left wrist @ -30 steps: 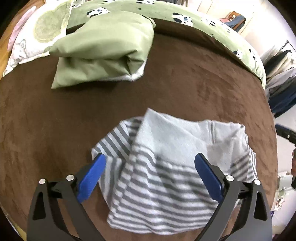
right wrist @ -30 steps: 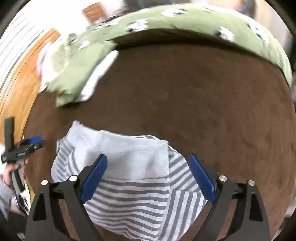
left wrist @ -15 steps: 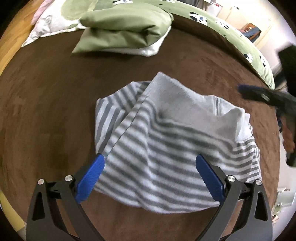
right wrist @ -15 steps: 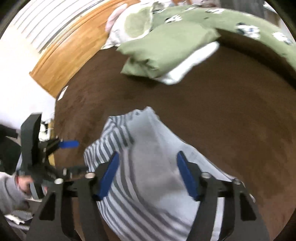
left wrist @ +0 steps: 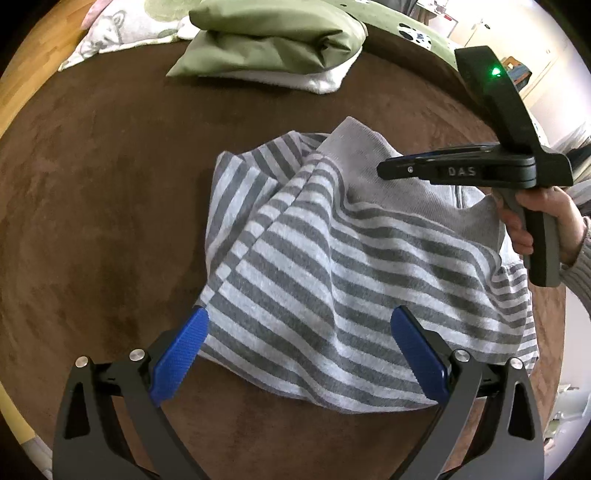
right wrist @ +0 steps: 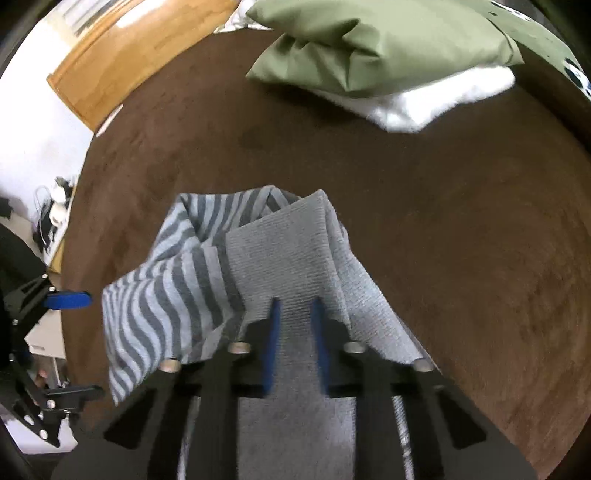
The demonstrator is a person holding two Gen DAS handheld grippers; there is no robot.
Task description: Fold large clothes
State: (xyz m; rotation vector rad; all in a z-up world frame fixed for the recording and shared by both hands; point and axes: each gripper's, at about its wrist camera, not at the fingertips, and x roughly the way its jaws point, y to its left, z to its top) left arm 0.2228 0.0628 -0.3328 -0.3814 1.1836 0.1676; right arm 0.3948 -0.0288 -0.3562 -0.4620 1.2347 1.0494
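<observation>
A brown plush bed cover (left wrist: pixel 110 184) carries the work. At its far edge lie a folded green pillow (left wrist: pixel 273 40) on a white towel (left wrist: pixel 317 79), a pale printed cushion (left wrist: pixel 122 33) at the far left, and a green panda-print duvet (left wrist: pixel 413 33) along the far right. Wooden floor (right wrist: pixel 122 62) shows beyond the far left edge in the right wrist view; white walls and hanging clothes fill the room's right side.

The striped sweater (left wrist: pixel 332 266), grey and white with a plain grey ribbed hem, lies bunched at the near centre of the bed, its near edge just ahead of the left claw (left wrist: pixel 299 354).

Change since the frames a second ago: the right claw (right wrist: pixel 295 332), then spread wide above the sweater, is now narrowed on the grey ribbed hem, which passes between its blue pads and drapes over both sides. The left claw remains spread wide, holding nothing, with the sweater's near edge between its pads. In the left wrist view the right claw (left wrist: pixel 391 170) now reaches in from the right over the hem, held by the right hand (left wrist: pixel 546 218); a second ago only its tip was visible at the frame edge.

Open cover extends to the left and far of the sweater as far as the pillow. On the right the sweater lies near the bed's edge.
</observation>
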